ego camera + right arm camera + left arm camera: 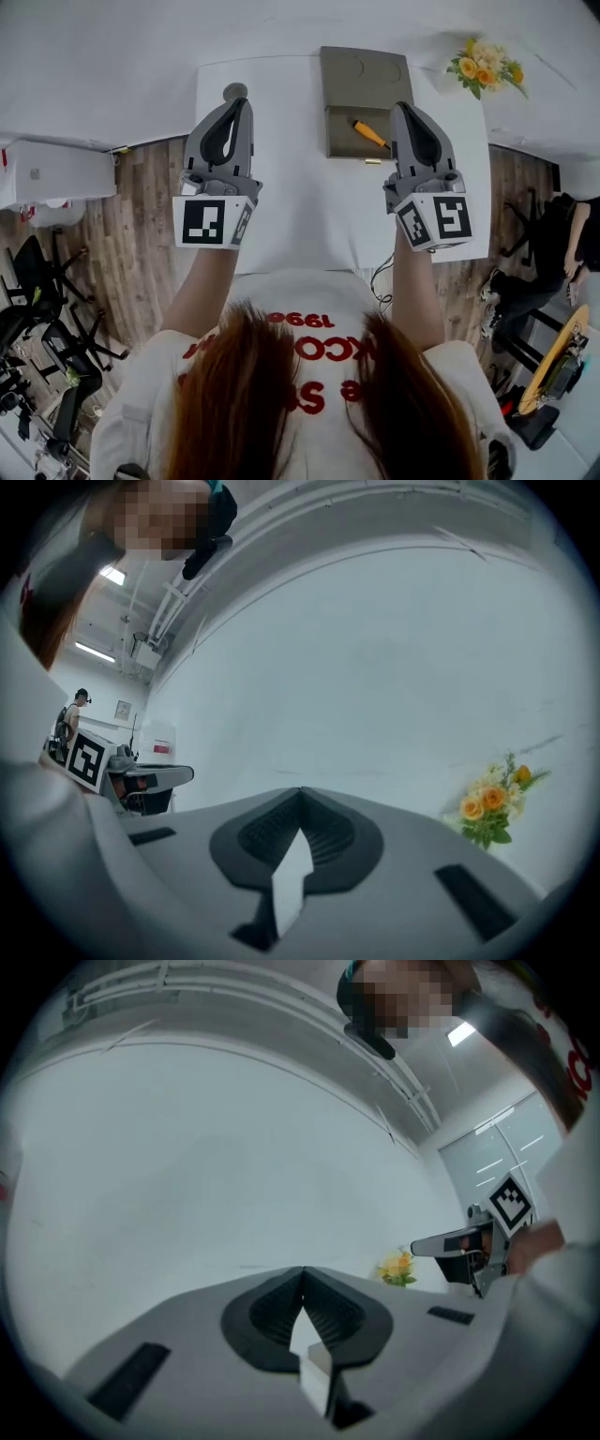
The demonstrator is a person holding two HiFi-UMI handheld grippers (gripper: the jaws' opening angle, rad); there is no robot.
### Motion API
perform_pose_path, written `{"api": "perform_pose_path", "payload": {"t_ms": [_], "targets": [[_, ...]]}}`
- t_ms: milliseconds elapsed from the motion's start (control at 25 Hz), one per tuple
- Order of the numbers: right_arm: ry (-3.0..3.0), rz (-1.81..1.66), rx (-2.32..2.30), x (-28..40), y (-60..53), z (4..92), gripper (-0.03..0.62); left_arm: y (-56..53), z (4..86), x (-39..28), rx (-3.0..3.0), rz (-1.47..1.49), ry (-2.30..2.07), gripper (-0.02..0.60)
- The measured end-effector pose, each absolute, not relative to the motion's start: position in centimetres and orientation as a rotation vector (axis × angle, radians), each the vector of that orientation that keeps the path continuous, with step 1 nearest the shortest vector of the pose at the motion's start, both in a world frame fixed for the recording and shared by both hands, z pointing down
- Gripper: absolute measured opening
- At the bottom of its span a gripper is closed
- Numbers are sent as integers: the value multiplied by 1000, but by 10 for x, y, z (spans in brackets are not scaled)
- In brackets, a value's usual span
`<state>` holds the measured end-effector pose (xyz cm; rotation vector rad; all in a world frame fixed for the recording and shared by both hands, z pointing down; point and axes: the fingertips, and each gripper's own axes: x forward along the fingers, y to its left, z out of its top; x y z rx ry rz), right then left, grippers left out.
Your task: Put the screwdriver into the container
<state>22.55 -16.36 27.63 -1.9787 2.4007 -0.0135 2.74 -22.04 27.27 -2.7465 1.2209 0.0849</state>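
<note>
Your left gripper [235, 94] is shut: in its own view [303, 1271] the two jaws meet at the tips, with nothing between them. Your right gripper [403, 109] is the same. In its own view [300, 792] the jaws are pressed together and hold nothing.

You hold both grippers up over the white table [309, 206], well apart from each other, left and right of its middle. They point away from you. Each gripper view looks at the pale wall [216, 1147] rather than at the table top, and each catches the other gripper off to the side.

The screwdriver [368, 133] is in the container [361, 80]. It lies slanted in the near half of the open olive box, orange handle showing, at the table's far edge. In the head view your right gripper sits just beside it and covers its right-hand end, so you cannot see that end. From that view you cannot tell whether the gripper touches the box.

The flowers [486, 67] — yellow and orange — stand at the table's far right corner, near the container but apart from it. They show low in both gripper views, on the right. A wooden floor [141, 216] lies on either side of the table, and another person [562, 248] sits off to your right.
</note>
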Motion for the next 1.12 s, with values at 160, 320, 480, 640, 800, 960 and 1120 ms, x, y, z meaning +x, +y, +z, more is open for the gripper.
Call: {"api": "perform_pose_path", "payload": {"t_ms": [160,320,480,640,800,960,1120], "targets": [[2456,-2,-1880,198,-176,271,5,-218,269,-4,-2681,74,1320,8],[2501,29,-1804,169,-185,265,5,-216,266,-37,-2627,62,1405,8],[2537,55,-1759,149,-190,261,3,-214,264,-61,-2588,65,1471,8],[2543,56,-1751,147,-191,258,3,-213,262,-69,-2574,76,1500,8],[2534,43,-1766,147,-189,259,3,-211,261,-73,-2569,85,1505,8],[2527,40,-1779,146,-187,259,3,-209,261,-76,-2567,89,1508,8],[2525,48,-1783,145,-186,258,3,-210,261,-78,-2567,94,1509,8]]}}
